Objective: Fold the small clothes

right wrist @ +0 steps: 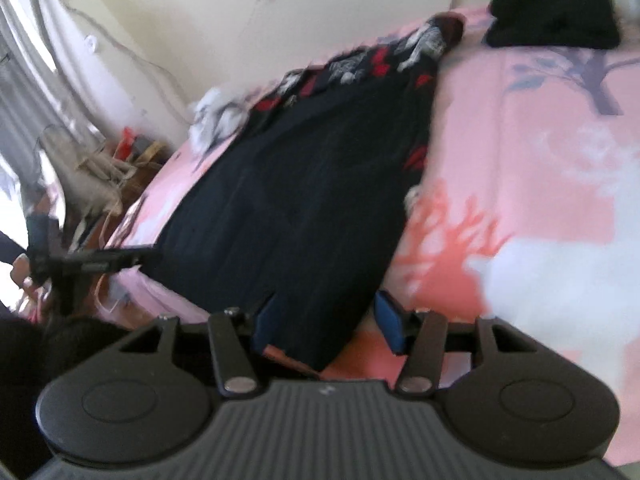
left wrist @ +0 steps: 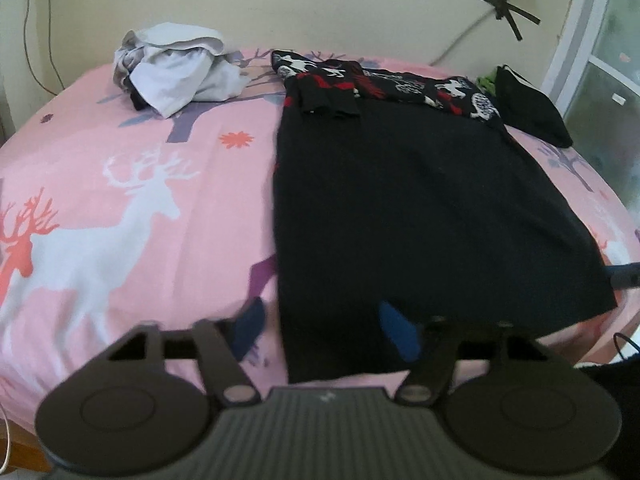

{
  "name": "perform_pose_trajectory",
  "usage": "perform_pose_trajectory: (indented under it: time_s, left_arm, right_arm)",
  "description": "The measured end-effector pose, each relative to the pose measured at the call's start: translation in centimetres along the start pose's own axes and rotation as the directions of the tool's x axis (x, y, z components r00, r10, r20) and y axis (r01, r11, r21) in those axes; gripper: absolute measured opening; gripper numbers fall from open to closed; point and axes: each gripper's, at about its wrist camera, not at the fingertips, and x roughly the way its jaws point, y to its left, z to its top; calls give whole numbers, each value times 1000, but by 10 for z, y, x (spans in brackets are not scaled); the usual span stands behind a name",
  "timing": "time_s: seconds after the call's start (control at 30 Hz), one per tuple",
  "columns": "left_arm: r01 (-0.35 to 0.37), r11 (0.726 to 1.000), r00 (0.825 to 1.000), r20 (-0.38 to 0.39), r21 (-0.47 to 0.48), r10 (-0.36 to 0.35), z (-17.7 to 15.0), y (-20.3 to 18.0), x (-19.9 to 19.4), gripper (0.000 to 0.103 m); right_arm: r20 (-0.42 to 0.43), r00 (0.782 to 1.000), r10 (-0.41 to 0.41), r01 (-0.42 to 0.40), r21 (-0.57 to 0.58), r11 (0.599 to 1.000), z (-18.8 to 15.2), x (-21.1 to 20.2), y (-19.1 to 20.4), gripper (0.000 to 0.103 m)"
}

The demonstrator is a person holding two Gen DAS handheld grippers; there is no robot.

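Left wrist view: left tool (left wrist: pixel 326 330) and right tool (right wrist: pixel 326 320) both part-open astride the black garment's (left wrist: pixel 420 200) near hem, gripping nothing; closing shallow risks slipping off.

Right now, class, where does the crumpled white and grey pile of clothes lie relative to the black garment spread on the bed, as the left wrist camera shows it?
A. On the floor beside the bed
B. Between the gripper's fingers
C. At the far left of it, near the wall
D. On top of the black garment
C: the white and grey pile lies on the pink bedspread up by the wall, left of the black garment.
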Motion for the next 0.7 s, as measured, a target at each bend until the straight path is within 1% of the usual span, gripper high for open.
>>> perform_pose_trajectory:
  time_s: [0.03,0.07,0.1,0.13,0.2,0.27,0.37,0.47,0.57,0.7]
  left_arm:
    - [-1,1000,1000,0,0,1,0,-1,-1,37]
    - [-2,1000,1000,1,-4,2,-1,-2,-3,29]
    - [1,1000,1000,0,-15,-1,-1,-1,-4,15]
    - [11,999,1000,-3,-31,-11,-1,1,-4,13]
    - [37,997,999,2,-70,-37,0,6,-5,11]
    - [66,993,998,10,-101,-65,3,11,-8,11]
    - [132,979,991,45,-158,-126,10,22,-15,11]
    - [181,966,982,93,-186,-166,22,28,-23,11]
    - [209,958,974,134,-196,-185,36,32,-26,11]
    - [216,957,966,182,-192,-181,61,33,-23,11]
  right_arm:
    - [-5,1000,14,-14,-7,1000,-1,2,2,49]
    - [-3,1000,30,-30,-6,1000,-1,4,3,53]
    - [1,999,39,-39,4,999,-1,4,3,44]
    - [-2,999,40,-40,12,999,-2,6,3,37]
    - [-3,1000,26,-26,1,1000,-1,8,5,23]
    - [6,1000,30,-30,7,1000,2,8,5,13]
    - [63,996,57,-60,35,998,10,2,3,10]
    - [125,989,82,-89,50,995,24,-3,1,9]
    - [178,979,98,-110,56,992,41,-3,-2,9]
    - [247,962,117,-140,77,987,66,0,-9,8]
